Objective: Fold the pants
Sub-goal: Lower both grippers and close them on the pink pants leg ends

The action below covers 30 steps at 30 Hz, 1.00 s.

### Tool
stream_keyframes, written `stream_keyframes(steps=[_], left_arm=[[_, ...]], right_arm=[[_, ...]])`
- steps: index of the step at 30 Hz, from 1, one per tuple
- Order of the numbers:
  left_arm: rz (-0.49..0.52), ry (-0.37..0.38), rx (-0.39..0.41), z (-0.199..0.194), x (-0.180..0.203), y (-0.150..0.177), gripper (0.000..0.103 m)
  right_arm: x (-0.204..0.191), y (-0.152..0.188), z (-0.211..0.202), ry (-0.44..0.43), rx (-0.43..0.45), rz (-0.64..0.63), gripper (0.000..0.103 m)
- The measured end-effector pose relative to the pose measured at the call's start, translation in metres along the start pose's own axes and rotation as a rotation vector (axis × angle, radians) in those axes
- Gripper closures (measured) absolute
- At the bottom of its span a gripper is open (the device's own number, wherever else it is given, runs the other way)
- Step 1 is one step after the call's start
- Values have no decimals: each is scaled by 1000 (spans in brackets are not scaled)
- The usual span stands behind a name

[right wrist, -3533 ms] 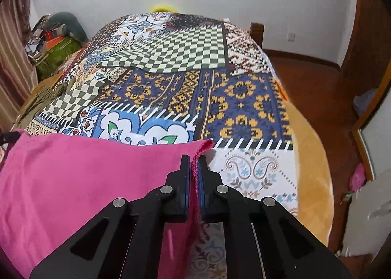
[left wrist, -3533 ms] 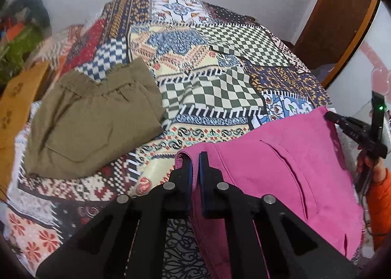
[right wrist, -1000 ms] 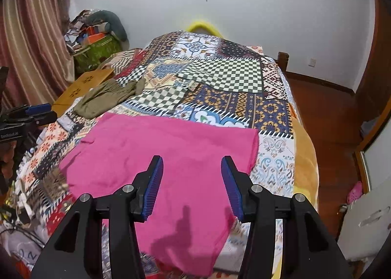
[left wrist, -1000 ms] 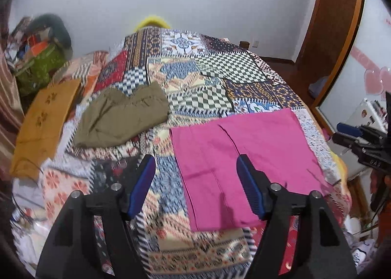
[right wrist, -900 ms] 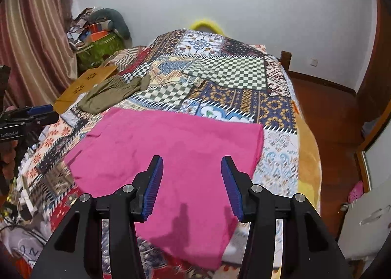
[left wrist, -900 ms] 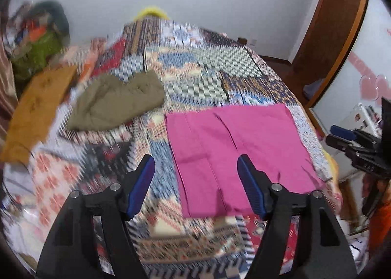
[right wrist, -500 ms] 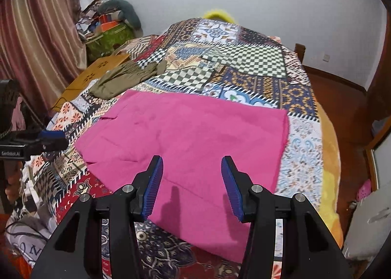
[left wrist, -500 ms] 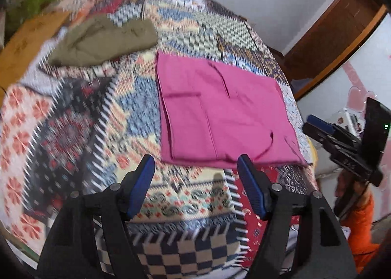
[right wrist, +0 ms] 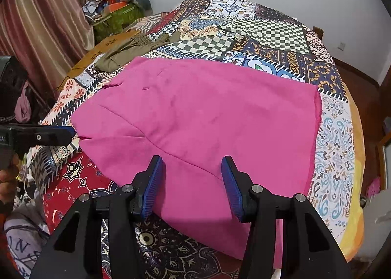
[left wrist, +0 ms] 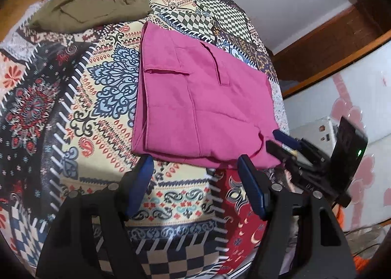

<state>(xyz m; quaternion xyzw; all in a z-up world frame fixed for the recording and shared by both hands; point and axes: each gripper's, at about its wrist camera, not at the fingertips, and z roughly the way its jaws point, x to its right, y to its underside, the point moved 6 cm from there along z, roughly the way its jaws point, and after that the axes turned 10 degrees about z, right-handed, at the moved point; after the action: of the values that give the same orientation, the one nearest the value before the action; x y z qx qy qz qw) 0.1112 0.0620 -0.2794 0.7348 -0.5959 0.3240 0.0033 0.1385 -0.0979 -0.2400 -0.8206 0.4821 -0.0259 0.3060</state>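
Left wrist view first: the left gripper has its jaws spread wide with nothing between them, just above the near edge of the pink pants. The pants lie flat and folded on the patchwork bedspread, filling the middle of the view, with a pocket flap showing near their left edge. Up at 11 o'clock there's a pair of olive pants, folded, well apart from the pink ones. At 3 o'clock the right gripper pokes in with its tips at the near right corner of the pink pants; can't tell whether it touches the fabric.

Right wrist view: the right gripper has its jaws apart and empty, over the near part of the pink pants. The left gripper comes in at 9 o'clock, tip just beside the pants' left edge. The olive pants sit at 11 o'clock, by striped curtains.
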Motion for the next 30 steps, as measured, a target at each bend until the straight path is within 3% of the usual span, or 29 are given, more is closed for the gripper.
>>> stream_keyframes(steps=[4, 13, 15, 21, 30], left_arm=[[-25, 42, 0, 5, 0, -8, 33], [-35, 28, 7, 21, 1, -31, 34], [-34, -9, 11, 25, 0, -37, 46], [11, -88, 33, 30, 1, -48, 66], [116, -206, 119, 8, 5, -52, 72]], right_arm=[[1, 0, 1, -12, 0, 6, 53], [2, 0, 3, -41, -1, 20, 53], [3, 0, 3, -46, -1, 24, 53], [5, -1, 4, -51, 1, 31, 53], [4, -5, 8, -60, -6, 28, 52]])
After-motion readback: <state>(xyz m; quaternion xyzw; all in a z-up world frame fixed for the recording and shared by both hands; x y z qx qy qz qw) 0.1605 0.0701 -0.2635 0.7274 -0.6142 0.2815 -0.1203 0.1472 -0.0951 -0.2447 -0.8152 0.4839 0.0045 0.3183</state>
